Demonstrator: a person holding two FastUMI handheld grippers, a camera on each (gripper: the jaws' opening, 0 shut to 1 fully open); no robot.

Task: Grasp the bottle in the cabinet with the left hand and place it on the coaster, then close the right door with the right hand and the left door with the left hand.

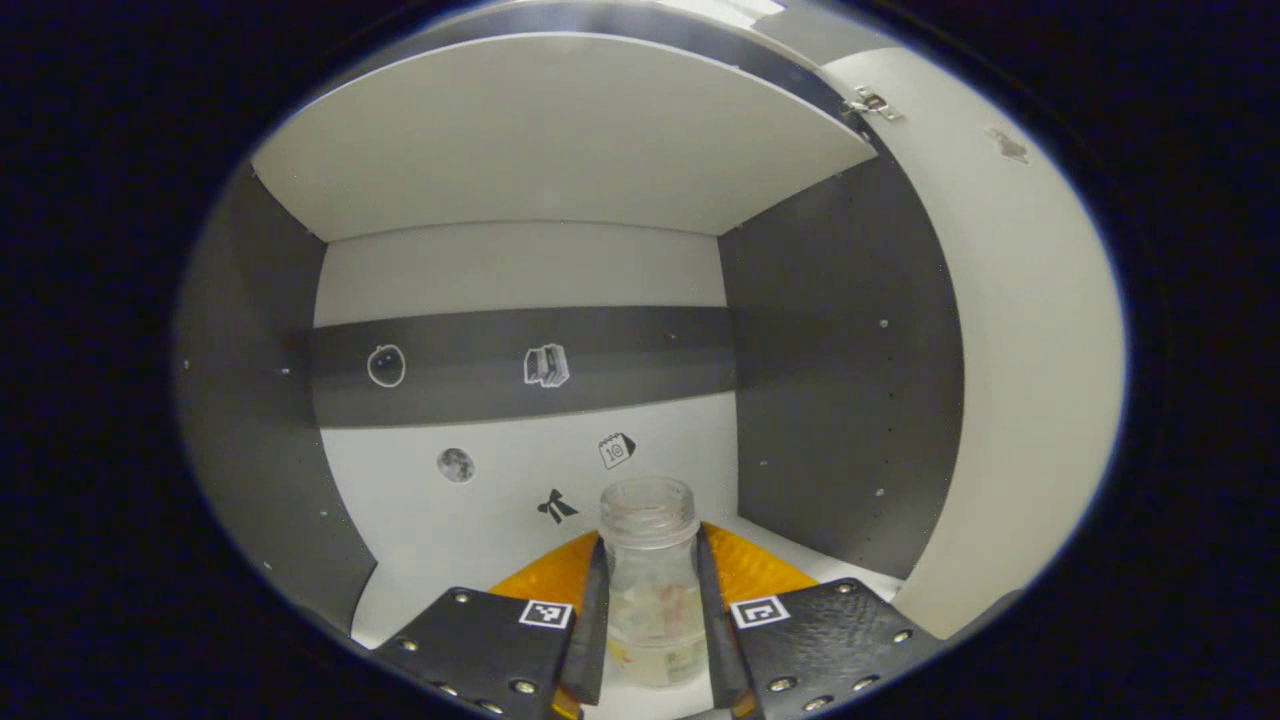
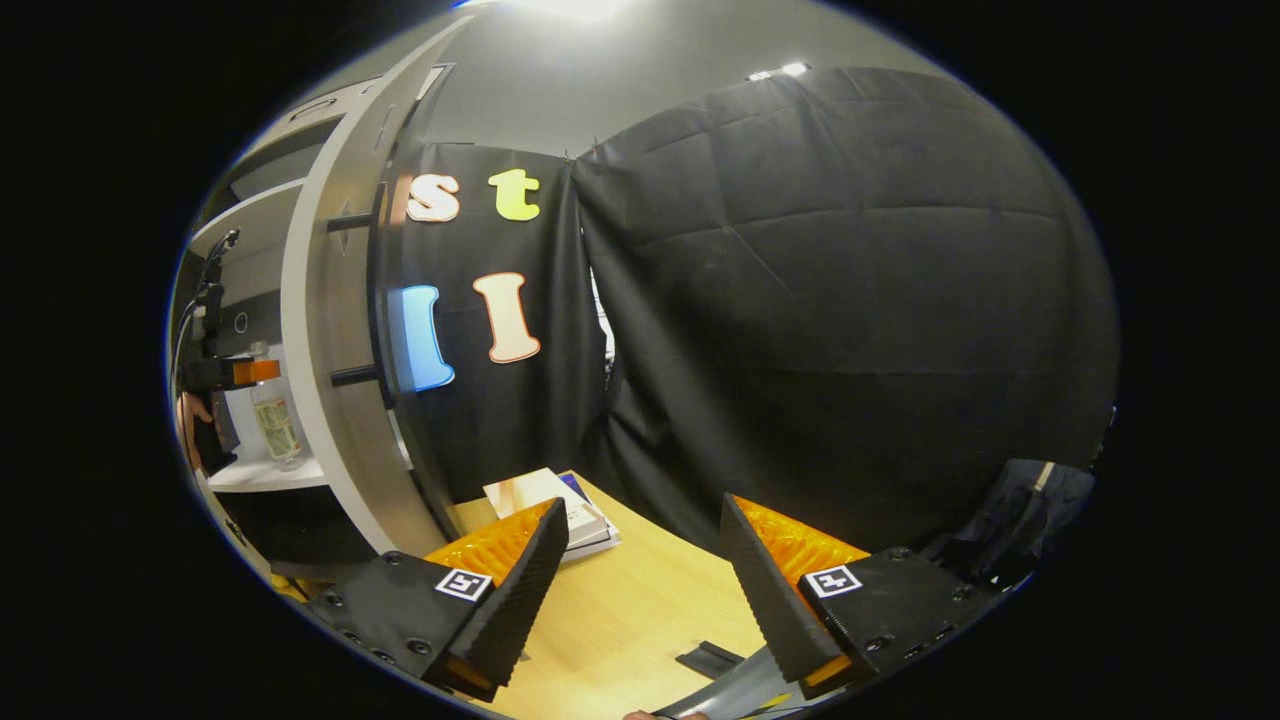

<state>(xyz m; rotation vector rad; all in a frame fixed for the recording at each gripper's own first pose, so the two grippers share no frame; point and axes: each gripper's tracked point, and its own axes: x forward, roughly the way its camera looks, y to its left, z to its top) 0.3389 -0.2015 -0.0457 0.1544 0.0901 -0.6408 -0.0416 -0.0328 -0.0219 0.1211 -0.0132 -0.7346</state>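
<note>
In the left gripper view, the left tongs (image 1: 652, 600) reach into the cabinet (image 1: 560, 150) and are clamped on the clear glass bottle (image 1: 650, 590), which stands uncapped between both fingers on the cabinet floor.

In the right gripper view, the right tongs (image 2: 640, 590) hang spread apart over the wooden table (image 2: 640, 620). Beyond their left finger stands the open right door (image 2: 335, 380); books (image 2: 560, 505) lie ahead, and the bottle (image 2: 272, 415) is far left.
</note>
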